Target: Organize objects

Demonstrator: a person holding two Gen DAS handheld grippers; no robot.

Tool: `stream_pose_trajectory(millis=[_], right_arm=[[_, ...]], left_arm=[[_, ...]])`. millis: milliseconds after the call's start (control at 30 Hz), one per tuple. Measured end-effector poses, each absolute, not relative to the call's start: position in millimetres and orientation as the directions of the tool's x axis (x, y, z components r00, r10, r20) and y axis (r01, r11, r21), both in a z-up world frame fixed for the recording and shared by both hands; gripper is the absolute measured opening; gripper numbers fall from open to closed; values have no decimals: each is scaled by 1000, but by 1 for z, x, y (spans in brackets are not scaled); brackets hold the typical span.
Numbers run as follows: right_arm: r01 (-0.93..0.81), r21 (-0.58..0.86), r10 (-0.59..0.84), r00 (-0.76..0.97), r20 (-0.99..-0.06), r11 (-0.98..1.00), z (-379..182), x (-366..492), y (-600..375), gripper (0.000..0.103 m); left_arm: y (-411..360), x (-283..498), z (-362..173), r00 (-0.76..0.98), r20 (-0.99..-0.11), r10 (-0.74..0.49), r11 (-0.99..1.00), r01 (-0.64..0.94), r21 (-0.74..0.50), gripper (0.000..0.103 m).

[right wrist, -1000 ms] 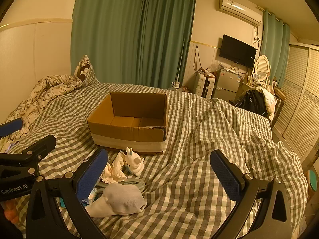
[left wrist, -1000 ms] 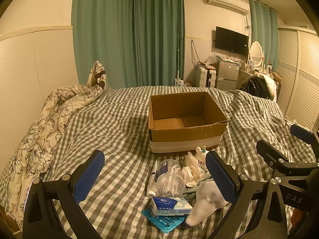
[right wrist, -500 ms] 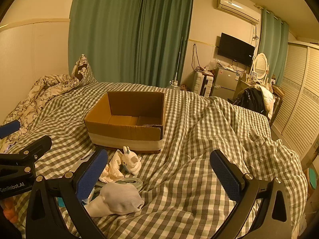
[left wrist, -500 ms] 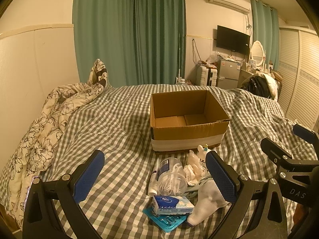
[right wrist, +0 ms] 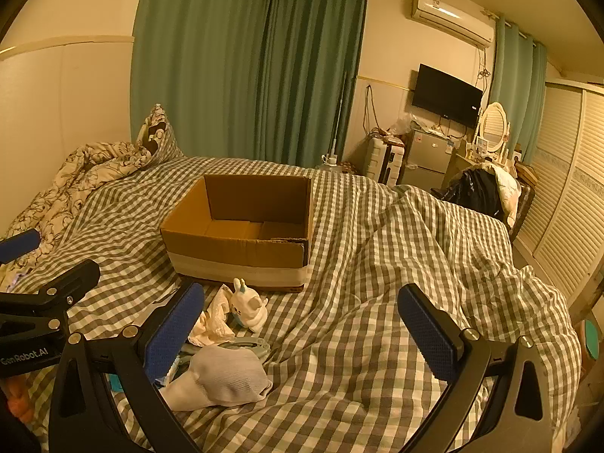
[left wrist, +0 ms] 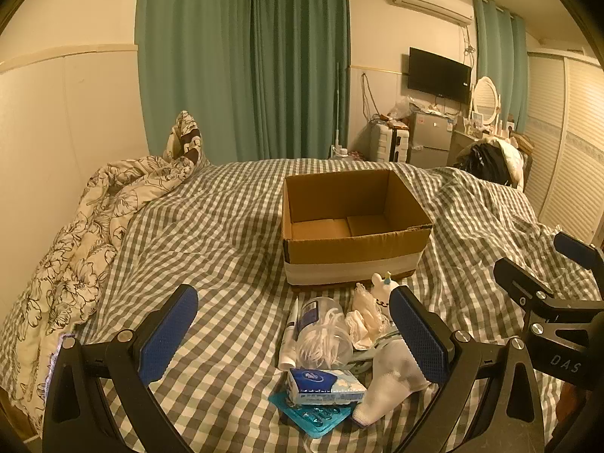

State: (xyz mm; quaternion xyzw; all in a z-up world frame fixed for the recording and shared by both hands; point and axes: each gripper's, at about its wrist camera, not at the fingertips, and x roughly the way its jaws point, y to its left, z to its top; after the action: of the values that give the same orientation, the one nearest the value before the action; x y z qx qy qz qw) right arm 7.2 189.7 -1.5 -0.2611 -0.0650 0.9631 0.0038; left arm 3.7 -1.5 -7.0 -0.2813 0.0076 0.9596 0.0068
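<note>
An open cardboard box stands on the checked bed, nothing visible inside it. In front of it lies a pile: a clear plastic jar, a white tube, a blue tissue pack, a teal blister pack, a white sock, crumpled cloth and a small white rabbit toy. My left gripper is open and empty, hovering over the pile. My right gripper is open and empty, to the right of the pile.
A floral duvet is bunched along the left wall. The checked cover is rumpled on the right. Beyond the bed stand green curtains, a small fridge, a chair with clothes and louvred wardrobe doors.
Both views have shifted slightly; the box and pile sit a little lower and nearer in frame. Nothing was gripped or moved.
</note>
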Motion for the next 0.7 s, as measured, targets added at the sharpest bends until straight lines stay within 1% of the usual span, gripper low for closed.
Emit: stream_pose_trajectory(millis=[400,533,700], right_arm=[[47,-126,23,-864,-503,-991,4,14,190,103],[43,-129,29,-859,-512,-991,1,13,193,103],[49,-132,32,-836,-547,-990,-12,7,196,103]], left_arm=[[-4,6,-7,-832,-554,2,-1000,-16,21,103],[-4,4,-20,-809,-588,12,-999,-32,25,103],[-5,-3,-47,-752,-659,18,-999,-46,25,103]])
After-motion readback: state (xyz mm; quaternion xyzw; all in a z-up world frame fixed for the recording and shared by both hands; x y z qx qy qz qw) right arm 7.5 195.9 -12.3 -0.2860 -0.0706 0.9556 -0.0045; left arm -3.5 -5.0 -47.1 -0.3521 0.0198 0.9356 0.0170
